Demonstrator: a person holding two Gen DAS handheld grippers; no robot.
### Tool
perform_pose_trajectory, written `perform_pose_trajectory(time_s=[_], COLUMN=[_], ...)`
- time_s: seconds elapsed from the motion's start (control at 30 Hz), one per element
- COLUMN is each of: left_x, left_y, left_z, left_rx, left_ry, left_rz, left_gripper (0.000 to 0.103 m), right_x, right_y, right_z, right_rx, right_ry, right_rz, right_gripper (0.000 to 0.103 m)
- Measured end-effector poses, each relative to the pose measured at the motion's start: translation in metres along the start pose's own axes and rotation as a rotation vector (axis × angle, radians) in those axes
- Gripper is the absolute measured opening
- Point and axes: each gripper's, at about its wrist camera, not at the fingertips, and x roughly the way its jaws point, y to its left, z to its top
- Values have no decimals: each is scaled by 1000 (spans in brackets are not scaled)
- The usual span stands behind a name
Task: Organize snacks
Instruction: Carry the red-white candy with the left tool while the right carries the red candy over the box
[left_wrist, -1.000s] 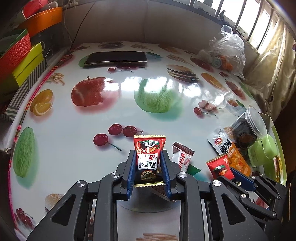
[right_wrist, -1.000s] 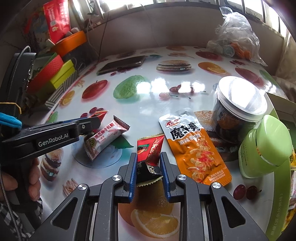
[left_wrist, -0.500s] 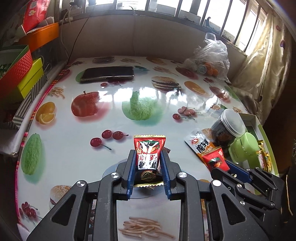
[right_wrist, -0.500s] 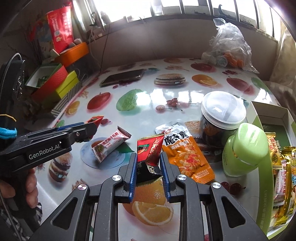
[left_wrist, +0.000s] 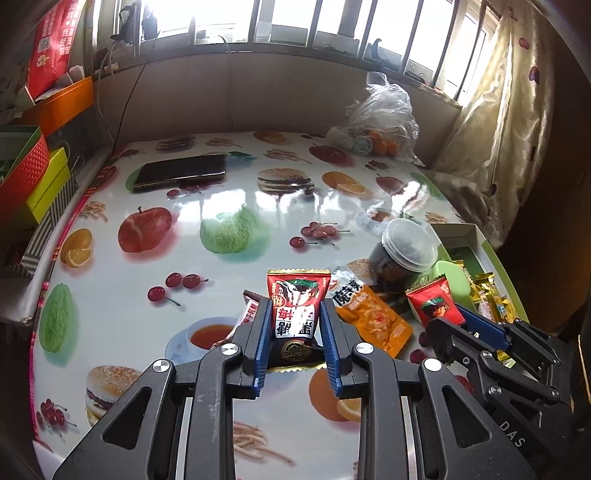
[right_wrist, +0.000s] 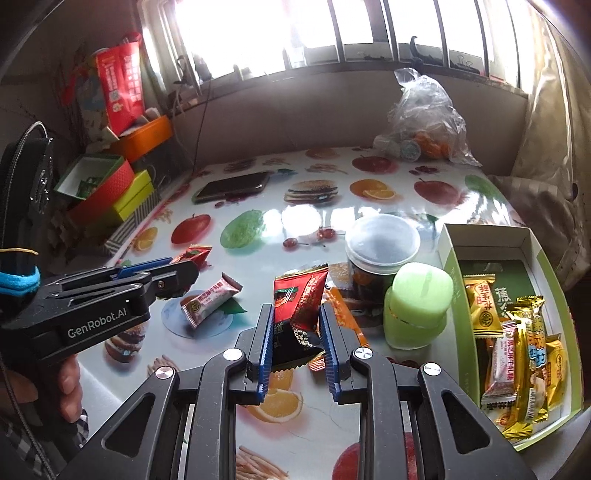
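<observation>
My left gripper (left_wrist: 294, 314) is shut on a red snack packet (left_wrist: 296, 304) and holds it above the table. My right gripper (right_wrist: 295, 317) is shut on another red and black snack packet (right_wrist: 299, 314), also lifted. That right packet shows in the left wrist view (left_wrist: 434, 304). A pink and white candy bar (right_wrist: 208, 301) lies on the table to the left. An orange snack pouch (left_wrist: 373, 317) lies beside a dark jar (right_wrist: 382, 254). A green-rimmed box (right_wrist: 543, 266) at the right holds several wrapped snacks.
A green jar (right_wrist: 417, 306) stands next to the box. A phone (left_wrist: 181, 171) lies at the far left of the table. A plastic bag (left_wrist: 380, 122) sits at the far right. Coloured boxes (right_wrist: 110, 192) stack beyond the left edge.
Both grippers have risen and pulled back from the table with their packets, so more of the table and the box now shows. The candy bar stayed on the table.
</observation>
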Motion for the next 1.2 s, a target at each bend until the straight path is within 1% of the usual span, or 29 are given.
perform_pose_trajectory(time_s=[0.23,0.5,1.2], left_x=[-9,-11,19], left_y=[-27,-58,-142], left_z=[4,9,25], left_rx=[43,87,195], left_ry=[-20,-28,7], left_rz=[-25,-70,-189], left_gripper=[27,27,27], right_x=[-23,-43,-70], right_y=[-20,-44,-112], right_z=[-1,-4,-15], right_rx=[19,45,139], right_ry=[-37,-60,-75], right_rz=[-34,-80,-184], right_gripper=[23,23,23])
